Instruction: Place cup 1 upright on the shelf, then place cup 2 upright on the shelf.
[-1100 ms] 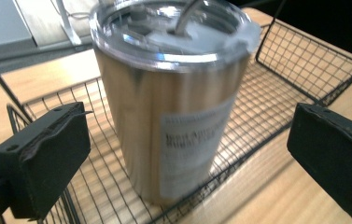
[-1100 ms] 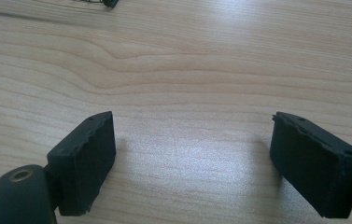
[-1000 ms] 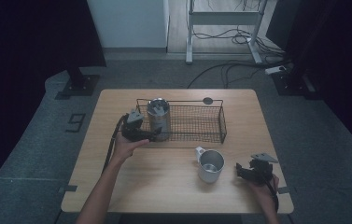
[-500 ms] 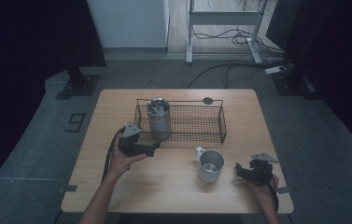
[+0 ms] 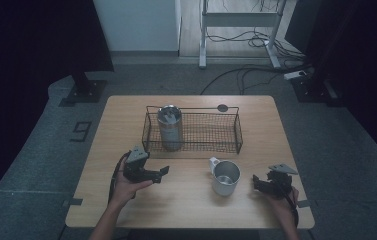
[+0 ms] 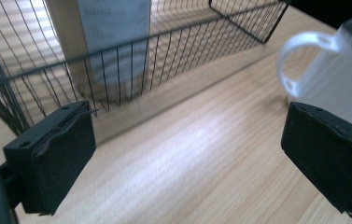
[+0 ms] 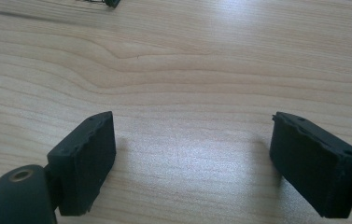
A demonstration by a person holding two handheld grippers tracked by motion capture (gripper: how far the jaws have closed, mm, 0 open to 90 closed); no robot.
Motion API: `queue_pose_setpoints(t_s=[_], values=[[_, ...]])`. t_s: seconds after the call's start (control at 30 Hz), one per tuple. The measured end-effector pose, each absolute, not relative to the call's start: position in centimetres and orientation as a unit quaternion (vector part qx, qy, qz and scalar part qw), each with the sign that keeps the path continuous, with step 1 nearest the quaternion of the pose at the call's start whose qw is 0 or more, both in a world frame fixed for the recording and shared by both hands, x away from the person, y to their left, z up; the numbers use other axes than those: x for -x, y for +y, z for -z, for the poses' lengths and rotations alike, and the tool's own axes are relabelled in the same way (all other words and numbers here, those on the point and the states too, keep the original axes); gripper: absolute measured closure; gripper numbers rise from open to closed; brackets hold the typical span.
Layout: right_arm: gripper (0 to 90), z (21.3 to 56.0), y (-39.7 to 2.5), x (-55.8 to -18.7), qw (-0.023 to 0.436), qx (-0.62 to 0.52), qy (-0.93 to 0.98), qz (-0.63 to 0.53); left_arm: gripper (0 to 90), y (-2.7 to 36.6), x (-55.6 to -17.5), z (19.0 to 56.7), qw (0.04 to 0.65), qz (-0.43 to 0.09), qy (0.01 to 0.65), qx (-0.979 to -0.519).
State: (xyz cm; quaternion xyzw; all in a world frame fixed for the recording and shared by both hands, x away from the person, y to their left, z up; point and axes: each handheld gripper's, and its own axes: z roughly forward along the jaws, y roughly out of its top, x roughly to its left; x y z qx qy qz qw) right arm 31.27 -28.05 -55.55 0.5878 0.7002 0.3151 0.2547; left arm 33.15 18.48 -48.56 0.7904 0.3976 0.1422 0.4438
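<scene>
High view: a wooden table [image 5: 126, 117] stands on a grey floor. The wire basket [image 5: 192, 131] sits toward its far side, and I use it as my landmark. A steel tumbler [image 5: 169, 127] stands upright inside the basket at its left end. A second ago my left claw was up against the basket beside that tumbler; now my left claw [image 5: 163, 172] has drawn back toward me and hovers over bare wood just in front of the basket's left end, empty. So I judge the tumbler delivered and let go. A steel mug [image 5: 224, 176] with a pale handle stands in front of the basket's right half, apart from it. My right claw [image 5: 257, 182] waits near the mug, on the side away from my left claw, where it was a second ago.

Left gripper view: my left claw's two black pads stand wide apart with nothing between them. Beyond them is the basket's near wall, with the tumbler's body [image 6: 114, 32] behind the wires. The mug [image 6: 337, 79] stands in front of the basket, just past one pad.

Right gripper view: my right claw's pads are spread wide over plain wood grain, gripping nothing. A basket corner [image 7: 103, 2] peeks in at the top edge.

I judge the mug is the next piece for the basket.
</scene>
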Motion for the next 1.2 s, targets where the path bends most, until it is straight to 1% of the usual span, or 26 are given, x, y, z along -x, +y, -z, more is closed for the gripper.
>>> queue_pose_setpoints(t_s=[0.23,0.53,0.87,0.9,0.93,1.2], values=[[14.2,55.5,-28.1,-31.3,0.255,-0.588,0.700,-0.315,4.6,19.2,-32.9,50.4,0.424,-0.133,0.412,-0.795],[14.2,55.5,-28.0,-31.3,0.255,-0.588,0.700,-0.315,4.7,19.7,-32.6,50.7,0.433,-0.132,0.416,-0.789],[14.1,55.5,-28.1,-31.1,0.254,-0.584,0.703,-0.318,5.4,19.4,-32.2,51.5,0.423,-0.133,0.418,-0.793],[14.2,55.4,-28.2,-30.8,0.264,-0.582,0.697,-0.325,5.7,19.3,-32.1,51.6,0.421,-0.133,0.418,-0.794],[14.2,55.4,-28.2,-30.8,0.264,-0.582,0.697,-0.325,5.7,19.3,-32.0,51.7,0.420,-0.133,0.417,-0.795],[13.7,53.3,-28.2,-29.3,0.247,-0.561,0.682,-0.399,6.2,19.1,-31.5,52.6,0.415,-0.130,0.418,-0.798]])
